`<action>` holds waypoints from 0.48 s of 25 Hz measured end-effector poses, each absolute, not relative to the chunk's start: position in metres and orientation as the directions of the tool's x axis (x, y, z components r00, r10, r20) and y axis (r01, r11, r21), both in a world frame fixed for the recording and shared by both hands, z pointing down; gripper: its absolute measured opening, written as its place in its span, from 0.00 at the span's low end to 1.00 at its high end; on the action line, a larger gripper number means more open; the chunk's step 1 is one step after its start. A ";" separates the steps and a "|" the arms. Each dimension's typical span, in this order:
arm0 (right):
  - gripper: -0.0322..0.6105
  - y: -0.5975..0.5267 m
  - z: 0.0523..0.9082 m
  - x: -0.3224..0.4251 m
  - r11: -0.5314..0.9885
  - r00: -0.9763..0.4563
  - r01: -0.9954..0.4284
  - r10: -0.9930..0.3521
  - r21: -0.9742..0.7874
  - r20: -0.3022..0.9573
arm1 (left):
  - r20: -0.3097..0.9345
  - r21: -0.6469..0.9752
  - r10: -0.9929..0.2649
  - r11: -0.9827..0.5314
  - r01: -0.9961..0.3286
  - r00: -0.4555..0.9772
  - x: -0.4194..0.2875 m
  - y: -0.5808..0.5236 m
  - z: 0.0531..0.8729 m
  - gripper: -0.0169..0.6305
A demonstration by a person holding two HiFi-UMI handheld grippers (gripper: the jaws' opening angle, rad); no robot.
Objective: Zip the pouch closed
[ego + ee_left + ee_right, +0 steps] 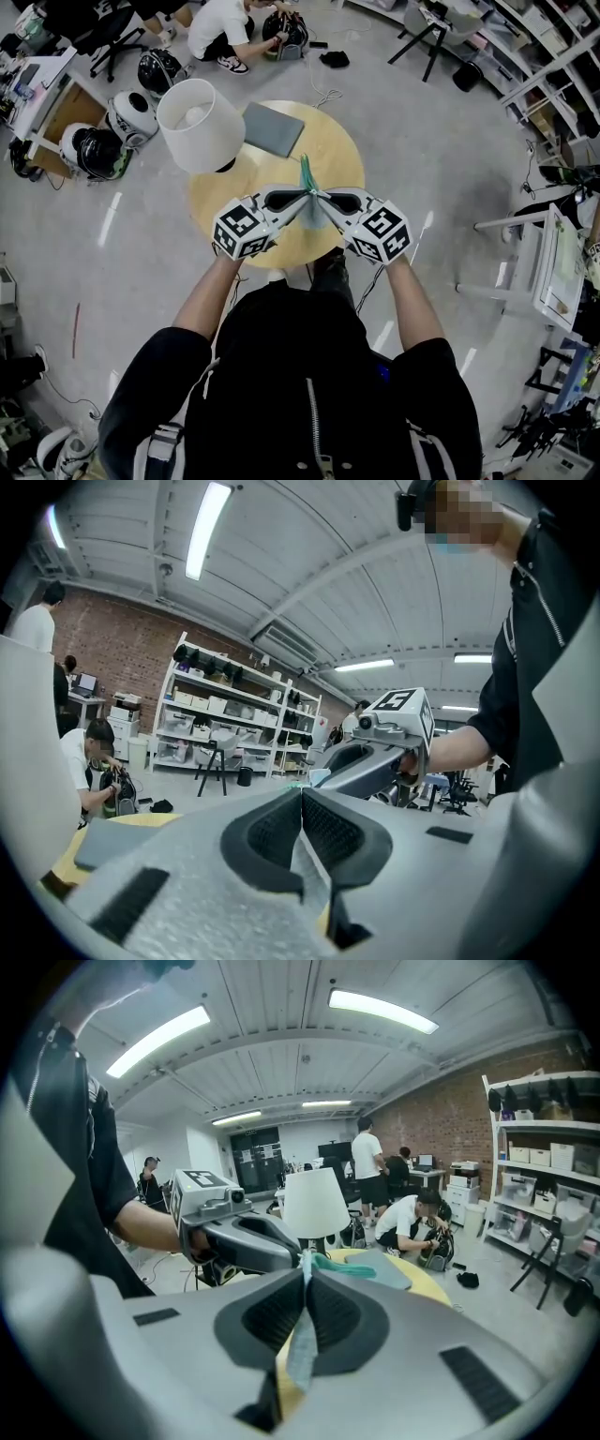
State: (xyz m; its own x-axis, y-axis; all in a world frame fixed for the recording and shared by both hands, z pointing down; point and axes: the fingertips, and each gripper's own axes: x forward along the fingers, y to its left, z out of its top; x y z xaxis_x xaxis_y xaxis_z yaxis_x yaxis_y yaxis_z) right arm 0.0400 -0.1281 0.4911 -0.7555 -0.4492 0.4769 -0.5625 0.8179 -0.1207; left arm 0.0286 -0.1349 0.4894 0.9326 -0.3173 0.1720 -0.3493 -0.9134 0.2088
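Pouch, teal-grey: held above the round yellow desk, between both tools. Left hand-held gripper: clamped on its fabric. Right hand-held gripper: likewise, opposite edge. Zip progress: not discernible, closure apparently pending.

One round tabletop carries one white lamp, one grey pad and one teal pouch. Two claws are here: left claw, right claw. Three helmets sit on the floor, near one crouching person.
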 end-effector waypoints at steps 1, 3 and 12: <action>0.07 -0.128 0.491 0.039 0.818 -0.757 -0.562 -0.449 -0.123 0.475 | 0.173 0.209 -0.321 -0.912 -0.353 0.931 0.027 -0.135 0.490 0.04; 0.07 -0.127 0.490 0.037 0.818 -0.761 -0.560 -0.447 -0.128 0.471 | 0.175 0.210 -0.323 -0.911 -0.356 0.930 0.024 -0.135 0.489 0.04; 0.07 -0.130 0.489 0.028 0.825 -0.767 -0.551 -0.439 -0.129 0.468 | 0.193 0.207 -0.329 -0.907 -0.366 0.924 0.015 -0.140 0.489 0.04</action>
State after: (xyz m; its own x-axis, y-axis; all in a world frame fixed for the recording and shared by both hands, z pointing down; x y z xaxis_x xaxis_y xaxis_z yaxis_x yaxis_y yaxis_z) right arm 0.0281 -0.1297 0.4890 -0.7672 -0.4388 0.4678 -0.5506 0.8247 -0.1293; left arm 0.0148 -0.1398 0.4888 0.9244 -0.3291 0.1929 -0.3662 -0.9072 0.2070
